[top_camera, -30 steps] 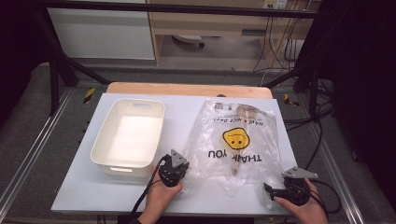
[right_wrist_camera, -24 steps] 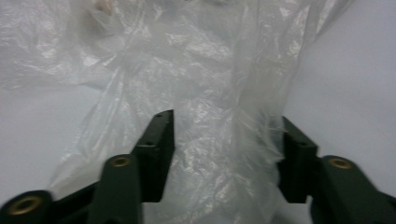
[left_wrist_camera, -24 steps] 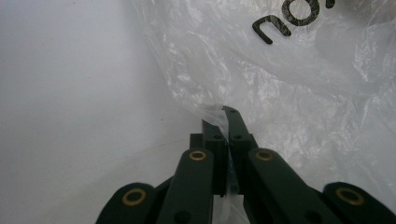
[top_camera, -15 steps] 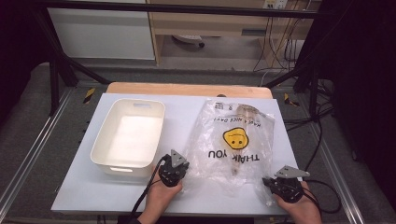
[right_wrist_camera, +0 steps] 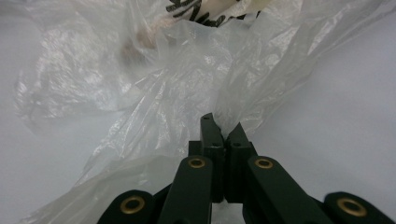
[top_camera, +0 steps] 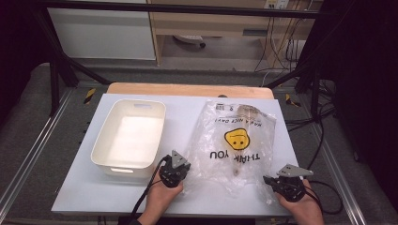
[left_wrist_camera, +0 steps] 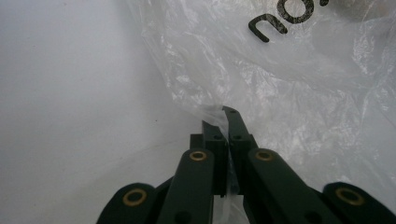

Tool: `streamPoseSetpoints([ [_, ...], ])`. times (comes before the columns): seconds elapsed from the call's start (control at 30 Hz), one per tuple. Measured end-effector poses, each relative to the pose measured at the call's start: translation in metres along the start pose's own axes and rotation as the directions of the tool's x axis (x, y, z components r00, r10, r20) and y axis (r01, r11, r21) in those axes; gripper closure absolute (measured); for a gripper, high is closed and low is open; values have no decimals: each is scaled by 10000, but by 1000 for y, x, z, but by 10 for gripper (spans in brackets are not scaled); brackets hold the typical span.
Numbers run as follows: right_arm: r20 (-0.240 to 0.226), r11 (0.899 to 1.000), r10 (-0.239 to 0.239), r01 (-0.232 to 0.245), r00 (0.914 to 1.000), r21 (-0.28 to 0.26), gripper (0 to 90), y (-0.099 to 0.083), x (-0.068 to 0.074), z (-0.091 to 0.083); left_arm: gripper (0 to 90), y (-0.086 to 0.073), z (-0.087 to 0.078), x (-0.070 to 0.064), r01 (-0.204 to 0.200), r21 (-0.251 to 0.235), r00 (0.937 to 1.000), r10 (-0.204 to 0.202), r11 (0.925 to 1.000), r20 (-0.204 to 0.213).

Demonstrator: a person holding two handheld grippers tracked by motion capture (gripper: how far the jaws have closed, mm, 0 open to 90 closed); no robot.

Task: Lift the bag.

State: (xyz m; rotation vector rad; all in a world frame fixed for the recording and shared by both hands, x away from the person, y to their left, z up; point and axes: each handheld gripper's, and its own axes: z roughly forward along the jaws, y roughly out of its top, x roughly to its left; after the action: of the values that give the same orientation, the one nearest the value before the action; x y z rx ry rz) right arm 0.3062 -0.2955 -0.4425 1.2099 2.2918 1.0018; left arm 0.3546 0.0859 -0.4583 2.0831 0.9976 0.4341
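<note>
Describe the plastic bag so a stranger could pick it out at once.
On the white table, right of the white bin, lies a crumpled clear plastic bag. The left gripper and right gripper pinch its near edge. Its yellow smiley face and THANK YOU print set it apart.

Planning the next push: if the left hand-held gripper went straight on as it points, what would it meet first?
The left hand-held gripper is shut on the plastic bag edge, so it would probably just push further into that bag.
</note>
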Motion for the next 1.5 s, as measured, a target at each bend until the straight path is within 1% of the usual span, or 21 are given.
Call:
streamPoseSetpoints([
  [0.13, -89, 9998, -20, 18, 10000, -209, 900, 6, 0, -3, 900, 3, -5, 1, 109, -140, 9997, -106, 9998, 203],
  [0.23, -70, 9992, -116, 113, 9999, -391, 900, 13, 0, -5, 900, 8, -10, 1, 247, -302, 9991, -236, 9992, 348],
  [0.33, -46, 9985, -112, 109, 9999, -534, 900, 20, 1, -8, 900, 14, -15, 3, 358, -423, 9980, -335, 9985, 531],
  [0.47, -3, 9975, -249, 249, 9997, -665, 900, 29, 2, -8, 900, 22, -20, 5, 499, -601, 9965, -456, 9969, 704],
  [0.63, -3, 9966, -325, 323, 9995, -763, 900, 38, 3, -8, 900, 36, -26, 9, 547, -791, 9962, -490, 9954, 722],
  [0.73, -54, 9968, -253, 248, 9997, -756, 900, 42, 4, -7, 900, 43, -29, 12, 591, -879, 9956, -523, 9944, 780],
  [0.83, -32, 9964, -342, 339, 9994, -783, 900, 47, 4, -7, 900, 50, -32, 15, 603, -882, 9951, -530, 9943, 830],
  [0.97, -5, 9964, -272, 271, 9996, -801, 900, 52, 3, -7, 900, 58, -36, 19, 558, -940, 9953, -479, 9940, 847],
  [1.13, -68, 9969, -198, 192, 9998, -763, 900, 60, 1, -8, 900, 69, -39, 26, 599, -908, 9950, -522, 9941, 850],
  [1.27, -64, 9970, -316, 311, 9995, -709, 900, 66, 1, -6, 900, 76, -39, 31, 595, -843, 9952, -526, 9947, 821],
  [1.37, -57, 9965, -467, 461, 9989, -698, 900, 70, 2, -5, 900, 79, -40, 35, 556, -879, 9959, -489, 9946, 766],
  [1.4, -49, 9962, -514, 510, 9987, -709, 900, 72, 2, -4, 900, 81, -41, 36, 609, -905, 9956, -540, 9940, 768],
  [1.5, -69, 9961, -526, 520, 9986, -712, 900, 76, 2, -4, 900, 87, -45, 40, 587, -940, 9961, -522, 9938, 704],
])
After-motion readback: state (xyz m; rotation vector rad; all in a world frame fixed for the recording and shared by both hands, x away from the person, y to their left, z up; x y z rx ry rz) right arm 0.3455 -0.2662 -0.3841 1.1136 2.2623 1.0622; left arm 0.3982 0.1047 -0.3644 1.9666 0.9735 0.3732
